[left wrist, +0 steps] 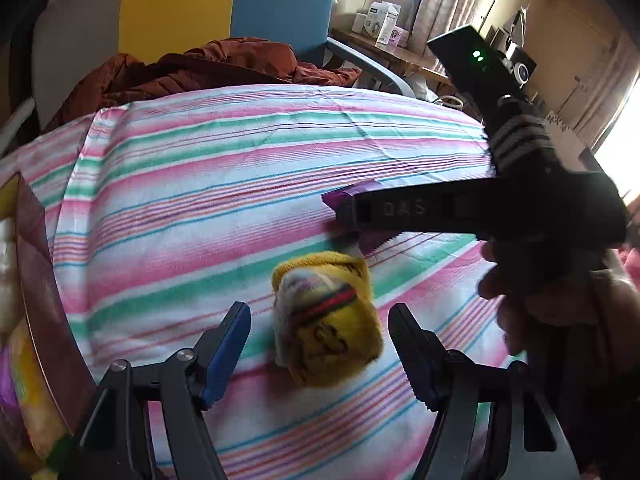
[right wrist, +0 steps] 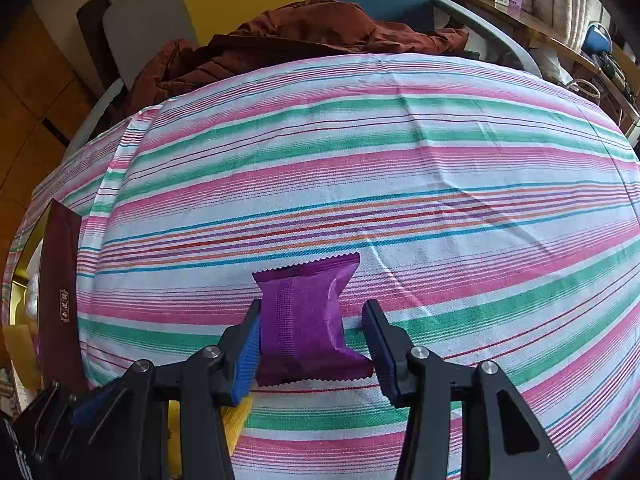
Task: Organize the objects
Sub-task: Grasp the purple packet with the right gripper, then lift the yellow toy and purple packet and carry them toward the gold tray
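A yellow snack packet lies on the striped cloth between the fingers of my left gripper, which is open around it without touching. A purple snack packet lies between the fingers of my right gripper. The jaws are open; the left pad touches the packet, the right pad stands a little apart. The right gripper also shows in the left wrist view, coming in from the right just beyond the yellow packet. The yellow packet shows partly in the right wrist view, under the left finger.
A dark red open box with items inside stands at the table's left edge, and it also shows in the left wrist view. A rust-brown jacket lies on a chair behind the table. A shelf with boxes stands at the back right.
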A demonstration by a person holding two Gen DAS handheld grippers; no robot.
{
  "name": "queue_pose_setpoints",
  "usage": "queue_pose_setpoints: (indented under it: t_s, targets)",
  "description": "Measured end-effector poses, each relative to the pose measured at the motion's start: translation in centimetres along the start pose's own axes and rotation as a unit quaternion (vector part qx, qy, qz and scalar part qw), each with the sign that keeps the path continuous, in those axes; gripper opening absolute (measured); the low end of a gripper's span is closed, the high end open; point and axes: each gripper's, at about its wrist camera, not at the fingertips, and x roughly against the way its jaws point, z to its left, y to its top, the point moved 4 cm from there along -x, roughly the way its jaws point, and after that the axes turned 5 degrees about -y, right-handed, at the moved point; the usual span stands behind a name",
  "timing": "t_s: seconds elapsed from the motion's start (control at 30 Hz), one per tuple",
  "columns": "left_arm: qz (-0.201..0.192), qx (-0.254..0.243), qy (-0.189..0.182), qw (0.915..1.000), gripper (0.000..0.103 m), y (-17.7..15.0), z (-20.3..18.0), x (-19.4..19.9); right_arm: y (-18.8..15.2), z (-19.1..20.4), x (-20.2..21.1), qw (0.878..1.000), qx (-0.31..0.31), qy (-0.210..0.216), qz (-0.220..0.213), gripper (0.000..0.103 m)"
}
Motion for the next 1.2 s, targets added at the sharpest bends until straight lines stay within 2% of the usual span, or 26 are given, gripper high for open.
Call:
queue_pose_setpoints:
  t_s: [0.03, 0.1, 0.17, 0.3, 0.33, 0.37, 0.47, 1.2]
  targets:
    - [0.006, -0.003, 0.007, 0.9999, 0.07, 0.1, 0.2, -0.6, 0.0, -0.2, -0.1, 1.0, -0.002, -0.001, 0.003, 0.049]
    - [0.029, -0.004, 0.009, 0.9995, 0.06, -0.3, 0.3, -1.9, 0.0, -0.4, -0.2, 1.0, -0.001, -0.002, 0.007, 0.049]
    - [0.016, -0.022, 0.019, 0.9994, 0.055, -0.3, 0.0, -2.2, -0.1, -0.3, -0.3, 1.0, 0.007, -0.007, 0.01, 0.049]
    - [0.008, -0.034, 0.031, 0.9989, 0.055, -0.6, -0.4, -2.7, -0.2, 0.1, -0.3, 0.999, 0.023, -0.023, 0.011, 0.049]
    - [0.007, -0.034, 0.031, 0.9989, 0.056, -0.6, -0.4, -2.7, -0.2, 0.1, -0.3, 0.999, 0.028, -0.029, 0.011, 0.046]
    - [0.006, -0.033, 0.033, 0.9989, 0.057, -0.6, -0.4, -2.8, -0.4, 0.1, -0.4, 0.998, 0.037, -0.05, 0.011, 0.037]
    - [-0.001, -0.037, 0.036, 0.9986, 0.058, -0.8, -0.3, -2.9, -0.3, 0.0, -0.4, 0.998, 0.04, -0.055, 0.009, 0.035]
    - [-0.028, -0.046, 0.046, 0.9975, 0.059, -1.2, -0.8, -3.0, -0.4, 0.6, -0.4, 0.996, 0.055, -0.065, 0.004, 0.034]
